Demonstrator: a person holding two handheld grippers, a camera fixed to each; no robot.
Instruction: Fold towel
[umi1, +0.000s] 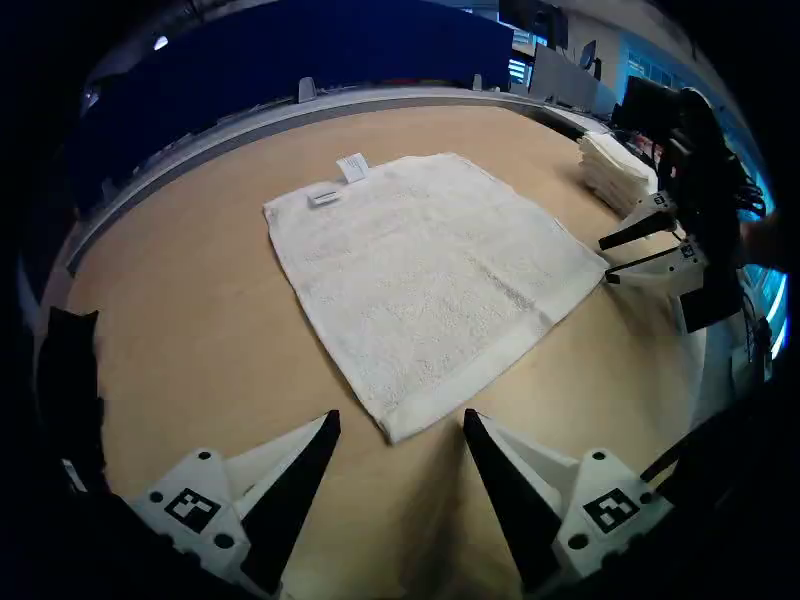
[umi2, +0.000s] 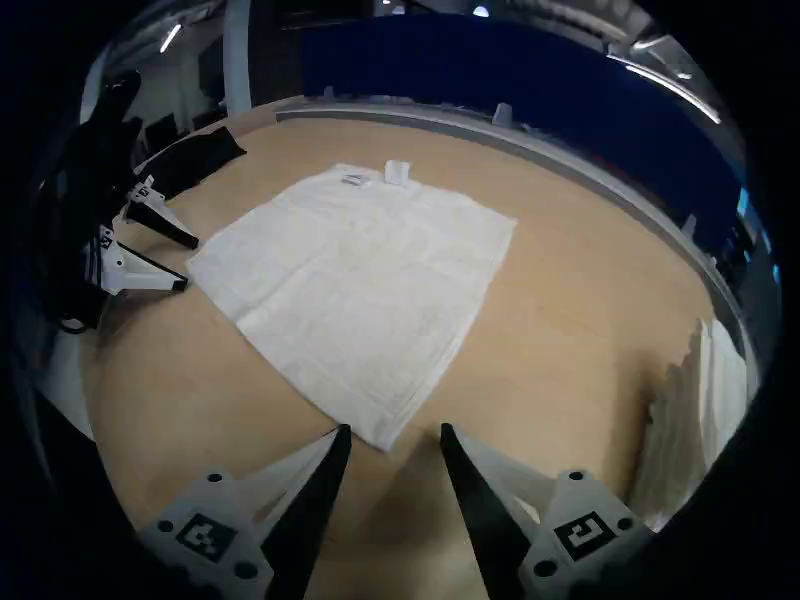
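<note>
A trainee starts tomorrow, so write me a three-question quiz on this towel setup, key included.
1. True or false: the towel is already folded in half.
2. The left tongs are: A) open, B) shut on the towel, C) shut on nothing.
3. Which part of the towel lies nearest the right tongs?
Key: 1 false, it lies spread flat on the table; 2 A; 3 a corner.

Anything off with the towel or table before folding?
Nothing stands out. The towel lies flat and spread on the table, no bunching; its label sticks out past the far edge. Left gripper and right gripper are open near its corners.
</note>
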